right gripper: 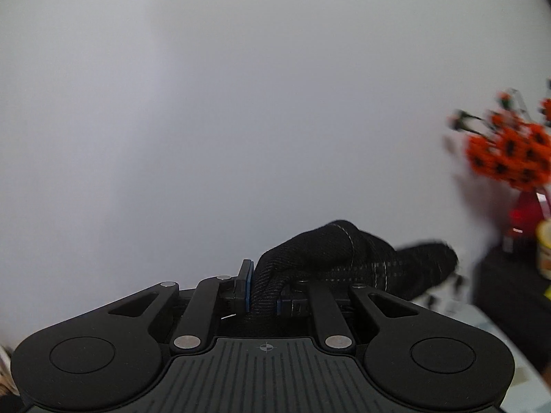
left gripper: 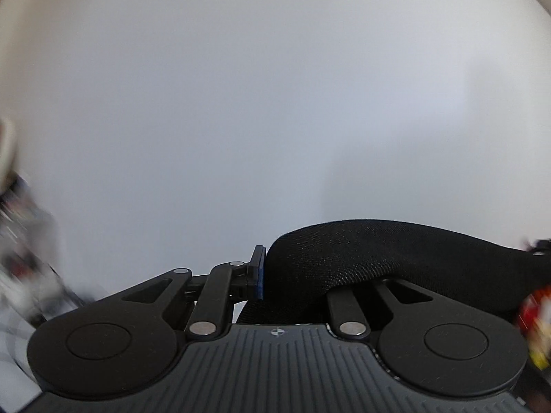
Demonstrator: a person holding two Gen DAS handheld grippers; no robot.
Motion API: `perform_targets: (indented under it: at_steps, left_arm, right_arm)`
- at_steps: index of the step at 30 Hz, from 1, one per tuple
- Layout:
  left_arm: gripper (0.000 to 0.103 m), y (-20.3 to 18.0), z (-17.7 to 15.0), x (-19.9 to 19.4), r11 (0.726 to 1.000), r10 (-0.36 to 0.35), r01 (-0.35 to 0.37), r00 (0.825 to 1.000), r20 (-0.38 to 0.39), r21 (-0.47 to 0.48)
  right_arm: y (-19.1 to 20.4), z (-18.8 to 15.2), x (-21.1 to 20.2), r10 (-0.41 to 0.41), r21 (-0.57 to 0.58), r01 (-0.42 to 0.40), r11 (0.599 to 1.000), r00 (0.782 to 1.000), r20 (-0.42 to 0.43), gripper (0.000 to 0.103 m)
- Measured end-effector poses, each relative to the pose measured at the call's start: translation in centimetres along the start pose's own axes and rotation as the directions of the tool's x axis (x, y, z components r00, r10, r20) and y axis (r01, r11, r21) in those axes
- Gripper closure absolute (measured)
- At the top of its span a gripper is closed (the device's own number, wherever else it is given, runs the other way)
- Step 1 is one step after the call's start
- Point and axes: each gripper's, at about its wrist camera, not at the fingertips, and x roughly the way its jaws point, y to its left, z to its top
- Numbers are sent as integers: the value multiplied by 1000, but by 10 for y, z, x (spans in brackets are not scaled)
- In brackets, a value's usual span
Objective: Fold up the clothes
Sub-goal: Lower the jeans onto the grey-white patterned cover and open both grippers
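A plain pale wall (left gripper: 275,103) fills most of both wrist views, so both grippers point up and outward, away from any surface; no counter or bed shows under the cloth. That suggests the garment is held up in the air, though which stage of folding this is cannot be told from here.

The garment (left gripper: 396,254) is black, heavy woven cloth, something like denim. In the left view it bulges as a thick smooth roll that drapes to the right over the gripper's right linkage and hides the right finger. In the right view the same black cloth (right gripper: 330,251) shows a stitched seam and a band of pale dashed stitching, bunched into a hump with a loose end trailing to the right.

The left gripper (left gripper: 272,275) is closed onto the cloth: its blue-padded left finger presses against the side of the roll, and the fabric passes down between the fingers. The right gripper (right gripper: 263,289) is likewise clamped on a narrow gathered strip, blue pads visible on both sides of it.

At the right edge of the right view, blurred, stand orange flowers (right gripper: 509,148) in a red vase (right gripper: 527,210) on a dark cabinet (right gripper: 502,282).
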Motion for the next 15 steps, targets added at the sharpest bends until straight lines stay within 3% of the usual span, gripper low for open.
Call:
perform_targets:
  at_steps: [2,4,6,9,11,12,13,15]
  left_arm:
    - [89,-26,-46,5,996,-78,84,987,-140,31]
    - [89,-50,-92,10,979,-141,178,944,-297,99]
    - [89,-71,-133,13,956,-177,260,883,-435,139]
    - [89,-89,-177,22,931,-209,348,751,-626,107]
    - [88,-98,-189,21,917,-224,391,667,-711,78]
    - [87,-103,-195,25,915,-222,398,633,-742,65]
    - [87,-106,-194,28,916,-216,398,603,-768,56]
    - [87,-110,-188,29,916,-193,395,573,-796,62]
  right_arm:
    - [-65,-17,5,-65,43,66,997,998,-20,93]
    - [-129,-34,9,-129,85,132,988,991,-44,93]
    - [-194,-50,14,-191,126,198,972,979,-69,93]
    - [-290,-76,21,-280,182,297,938,953,-113,92]
    - [-305,-90,19,-318,181,337,924,940,-126,92]
    - [-307,-97,16,-336,176,355,918,933,-130,90]
    - [-308,-104,14,-353,171,372,912,926,-135,87]
    - [-312,-118,10,-386,161,407,899,911,-144,76]
